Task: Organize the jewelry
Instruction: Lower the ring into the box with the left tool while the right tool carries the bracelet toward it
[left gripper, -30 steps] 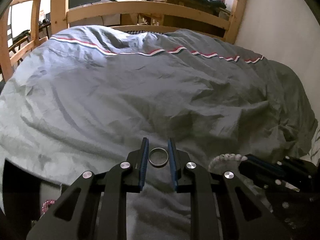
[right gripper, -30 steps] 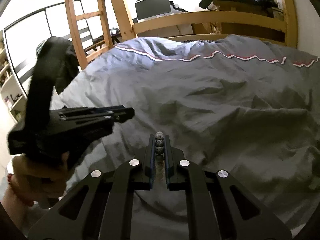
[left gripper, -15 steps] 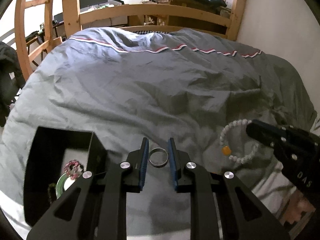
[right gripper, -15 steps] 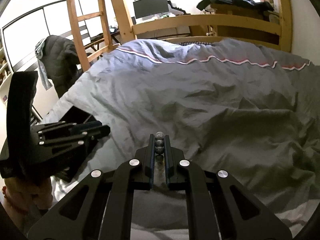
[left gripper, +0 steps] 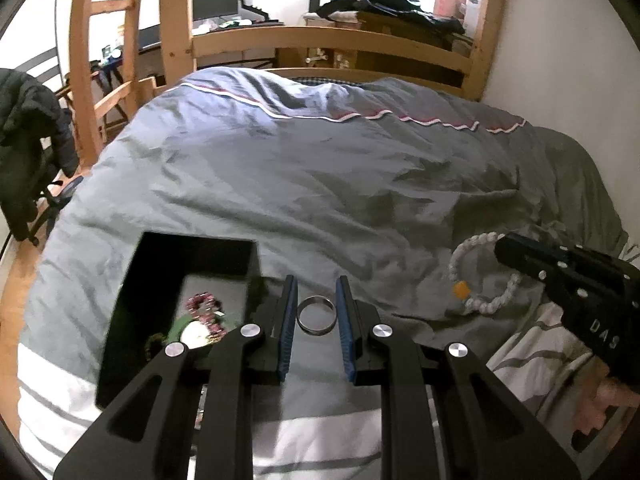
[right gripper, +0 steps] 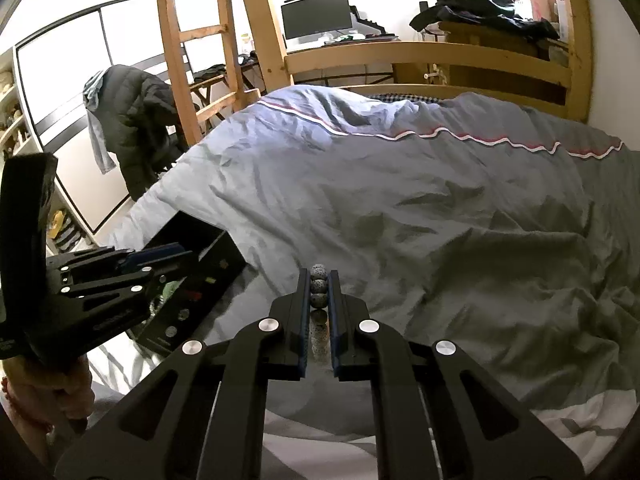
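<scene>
My left gripper [left gripper: 316, 292] is shut on a silver ring [left gripper: 316, 315] and holds it above the grey duvet, just right of a black jewelry box [left gripper: 176, 280]. The box holds a pink beaded piece [left gripper: 204, 306] and other small items. My right gripper [right gripper: 319, 280] is shut on a grey speckled bead bracelet [right gripper: 319, 285]. A white bead bracelet with an orange bead [left gripper: 480, 280] lies on the duvet to the right, partly behind the right gripper [left gripper: 568, 280]. In the right wrist view the box [right gripper: 192, 280] is at the left, under the left gripper [right gripper: 120, 276].
The grey duvet [left gripper: 320, 168] covers the bed, with a wooden bed frame [left gripper: 328, 40] behind. A white wall [left gripper: 560, 40] runs along the right. A dark jacket hangs on a chair [right gripper: 136, 120] left of the bed.
The left gripper has moved left and up with the ring, bringing the black box into view beside it. The right gripper keeps holding the grey bracelet and has shifted slightly.
</scene>
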A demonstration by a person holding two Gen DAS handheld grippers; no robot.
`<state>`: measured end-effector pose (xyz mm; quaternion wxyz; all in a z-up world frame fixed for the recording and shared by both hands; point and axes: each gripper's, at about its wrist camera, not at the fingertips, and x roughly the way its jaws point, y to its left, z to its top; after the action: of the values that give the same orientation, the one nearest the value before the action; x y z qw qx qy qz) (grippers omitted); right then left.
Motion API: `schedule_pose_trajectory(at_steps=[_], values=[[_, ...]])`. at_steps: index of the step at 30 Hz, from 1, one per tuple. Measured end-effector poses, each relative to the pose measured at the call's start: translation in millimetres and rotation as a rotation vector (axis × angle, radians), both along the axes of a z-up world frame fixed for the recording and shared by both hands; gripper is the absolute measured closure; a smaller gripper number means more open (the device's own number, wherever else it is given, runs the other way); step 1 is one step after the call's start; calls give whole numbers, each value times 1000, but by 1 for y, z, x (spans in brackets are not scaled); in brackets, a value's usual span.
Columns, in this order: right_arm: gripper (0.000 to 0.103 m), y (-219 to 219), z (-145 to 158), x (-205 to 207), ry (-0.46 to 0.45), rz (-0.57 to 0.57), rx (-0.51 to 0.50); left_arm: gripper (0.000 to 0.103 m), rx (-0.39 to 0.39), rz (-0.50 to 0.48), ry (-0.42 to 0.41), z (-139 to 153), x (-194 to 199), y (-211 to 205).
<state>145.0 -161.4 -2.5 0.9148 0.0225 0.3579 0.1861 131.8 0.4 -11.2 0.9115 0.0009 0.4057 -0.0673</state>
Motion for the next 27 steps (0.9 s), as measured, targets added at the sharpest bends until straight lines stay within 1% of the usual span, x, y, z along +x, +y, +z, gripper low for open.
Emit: schedule_pose_trajectory(at_steps=[16, 23, 27], values=[[94, 51, 26, -8, -16, 81, -6, 84, 1, 124, -30, 23, -13, 67], [94, 72, 34, -7, -22, 110, 0, 84, 19, 139, -12, 20, -15, 85], [94, 86, 37, -4, -24, 134, 2, 84, 9, 140, -3, 19, -17, 95]])
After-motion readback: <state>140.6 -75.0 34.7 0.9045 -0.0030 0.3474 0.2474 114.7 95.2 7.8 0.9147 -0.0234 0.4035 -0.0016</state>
